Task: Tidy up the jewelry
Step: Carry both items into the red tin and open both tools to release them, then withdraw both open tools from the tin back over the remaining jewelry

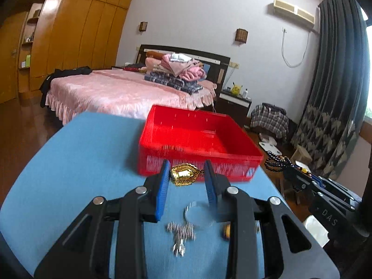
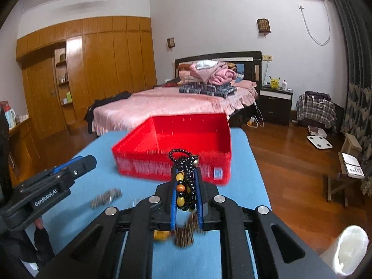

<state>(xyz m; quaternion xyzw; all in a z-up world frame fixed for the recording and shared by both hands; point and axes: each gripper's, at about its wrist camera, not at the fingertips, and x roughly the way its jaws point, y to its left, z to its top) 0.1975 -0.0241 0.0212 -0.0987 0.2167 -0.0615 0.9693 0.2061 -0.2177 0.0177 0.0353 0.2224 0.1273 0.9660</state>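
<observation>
The right gripper point(image 2: 186, 186) is clenched on a black bead bracelet point(image 2: 186, 176) with some yellow and orange beads; the strands are pressed between the two blue pads point(image 2: 173, 200), and a loop of beads stands up above the fingertips while a brown tassel hangs blurred below. This gripper is held in the air, just in front of the near wall of the red basket point(image 2: 174, 169), which sits on the blue table point(image 2: 241, 162). The basket looks empty inside, so I judge that the sorting is only at its beginning and that the step in hand is to carry the bracelet into the basket. The left gripper point(image 1: 186, 176) is released, with its jaws apart, and it hovers over the table near a gold brooch point(image 1: 184, 174) that lies just before the basket wall. Closer to its camera, a silver pendant point(image 1: 180, 234) and a thin silver ring-like piece point(image 1: 193, 211) lie on the table, both blurred. The next move, in my opinion, asks the right gripper to go forward over the rim and then release, high enough that the hanging tassel does not catch on the wall. The left gripper needs to go down around the brooch before closing.
</observation>
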